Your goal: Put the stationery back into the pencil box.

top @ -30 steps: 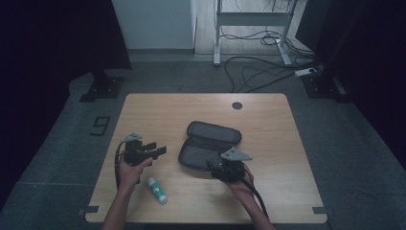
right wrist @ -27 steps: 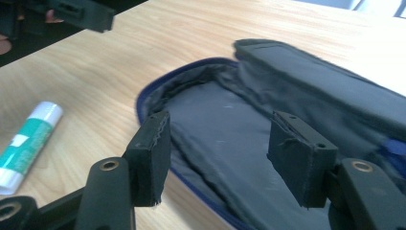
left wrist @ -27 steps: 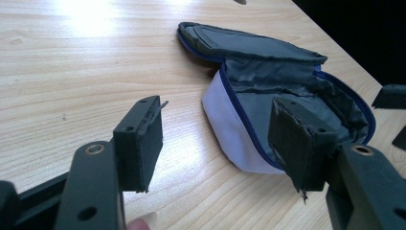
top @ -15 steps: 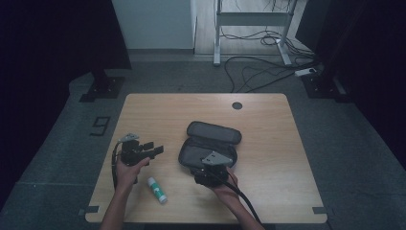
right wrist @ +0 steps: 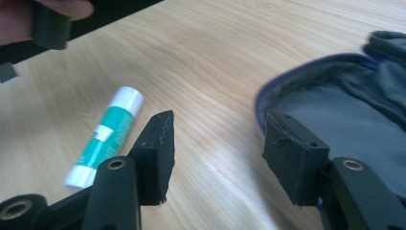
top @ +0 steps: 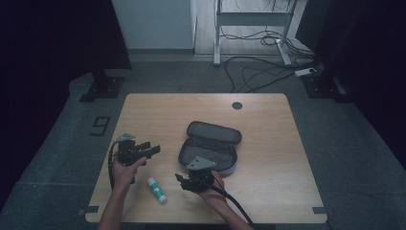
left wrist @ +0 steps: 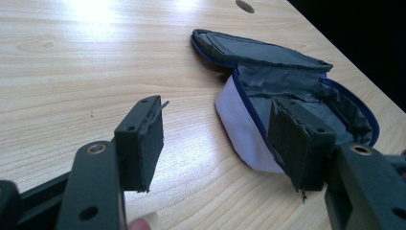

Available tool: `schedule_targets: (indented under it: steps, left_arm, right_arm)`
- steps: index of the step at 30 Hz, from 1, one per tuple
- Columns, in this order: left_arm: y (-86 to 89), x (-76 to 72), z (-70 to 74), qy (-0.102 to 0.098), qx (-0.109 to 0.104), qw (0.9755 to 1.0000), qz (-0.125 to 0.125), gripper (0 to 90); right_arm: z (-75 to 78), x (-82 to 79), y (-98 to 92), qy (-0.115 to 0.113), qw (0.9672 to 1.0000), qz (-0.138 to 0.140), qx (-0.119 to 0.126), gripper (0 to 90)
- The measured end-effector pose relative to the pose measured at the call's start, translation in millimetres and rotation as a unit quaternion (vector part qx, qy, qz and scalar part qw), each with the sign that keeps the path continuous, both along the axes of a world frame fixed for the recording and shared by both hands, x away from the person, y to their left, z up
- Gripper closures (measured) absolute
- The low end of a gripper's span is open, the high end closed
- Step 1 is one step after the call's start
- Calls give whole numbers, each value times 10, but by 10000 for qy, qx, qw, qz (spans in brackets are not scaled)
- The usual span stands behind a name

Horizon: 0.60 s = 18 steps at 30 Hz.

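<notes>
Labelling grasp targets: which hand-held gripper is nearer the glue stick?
The right hand-held gripper: its open jaws point at the glue stick lying flat. The left hand-held gripper faces the open pouch.

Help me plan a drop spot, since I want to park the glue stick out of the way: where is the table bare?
The far half of the table, beyond the open pouch up to the round hole, is bare, and so is the stretch right of the pouch. The near middle is crowded: glue stick, left gripper, right gripper.
</notes>
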<state>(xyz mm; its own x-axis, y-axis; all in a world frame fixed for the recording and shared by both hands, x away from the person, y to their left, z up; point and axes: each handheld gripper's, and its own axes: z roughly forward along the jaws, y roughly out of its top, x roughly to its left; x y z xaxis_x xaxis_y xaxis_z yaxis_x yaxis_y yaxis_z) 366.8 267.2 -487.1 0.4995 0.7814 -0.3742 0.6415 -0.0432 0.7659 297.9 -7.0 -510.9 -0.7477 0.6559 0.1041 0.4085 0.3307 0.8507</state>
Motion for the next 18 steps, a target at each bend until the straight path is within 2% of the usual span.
schedule_targets:
  steps: [6,12,18]
  left_arm:
    - [-13,8,-32,63,50,10000,-11,372]
    - [-18,14,-46,92,79,9999,-11,372]
    - [-32,12,-58,111,125,9998,-48,373]
  right_arm:
    - [-83,-10,171,125,9996,122,219,439]
    - [-154,-26,276,228,9994,194,178,440]
    - [-151,-55,356,247,9992,279,108,440]
